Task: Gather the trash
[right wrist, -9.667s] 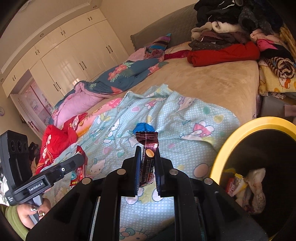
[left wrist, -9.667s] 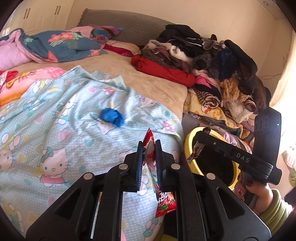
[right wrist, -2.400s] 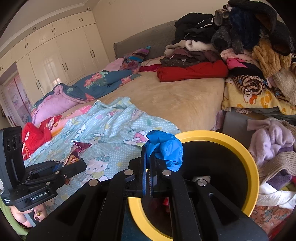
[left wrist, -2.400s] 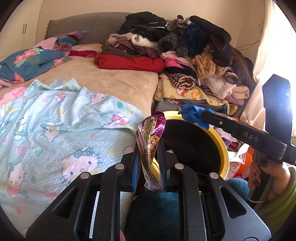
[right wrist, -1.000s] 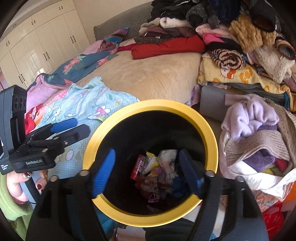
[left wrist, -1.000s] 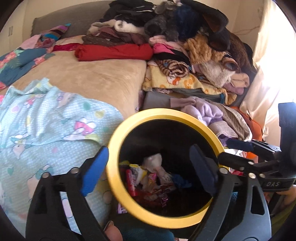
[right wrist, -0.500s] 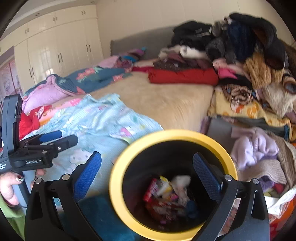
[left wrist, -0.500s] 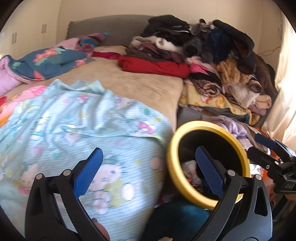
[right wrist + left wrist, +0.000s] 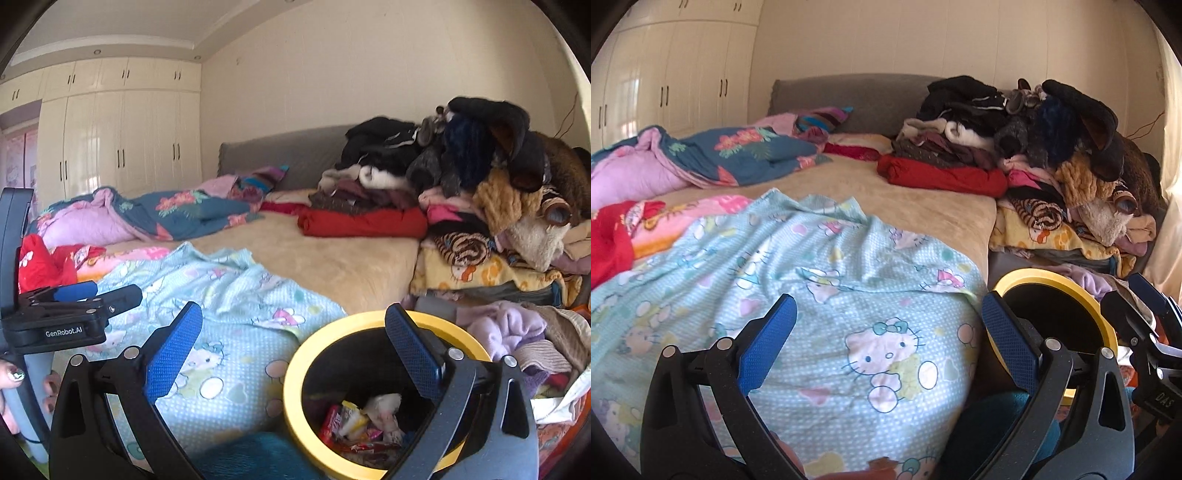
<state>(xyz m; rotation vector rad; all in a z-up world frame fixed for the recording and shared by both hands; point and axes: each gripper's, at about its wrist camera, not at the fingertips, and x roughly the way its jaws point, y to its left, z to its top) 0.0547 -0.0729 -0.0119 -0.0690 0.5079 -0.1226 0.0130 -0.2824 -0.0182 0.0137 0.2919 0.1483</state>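
Beside the bed, a bin [image 9: 295, 373] with a yellow rim is seen low in both views. Wrappers [image 9: 354, 421] and other bits of trash are piled at its bottom — red, yellow and white ones can be made out in the right wrist view. From the left wrist view only the dark inside of the bin [image 9: 1108, 328] is shown.

Nothing is held by the left gripper [image 9: 886, 347]. Its jaws have just been opening and are now spread wide, with only the bedsheet seen between the blue pads [image 9: 764, 350]. It is pointed over the bed, with the bin off to its right.

Nothing is held by the right gripper [image 9: 291, 350] either. Its jaws have also just been opening and are spread wide. It is held above the near edge of the bin, and one blue pad [image 9: 413, 350] is seen in front of the yellow rim.

A light blue sheet [image 9: 827, 288] with cartoon cats is spread over the near part of the bed. Farther back, a tan blanket [image 9: 908, 199] is laid flat. A big heap of clothes [image 9: 480, 177] is stacked on the right side — dark ones on top, a red one at the bottom. White closets [image 9: 118, 136] are lined along the far wall.

A hand [image 9: 14, 391] with painted nails is seen at the left edge of the right wrist view, wrapped around the left gripper's handle.
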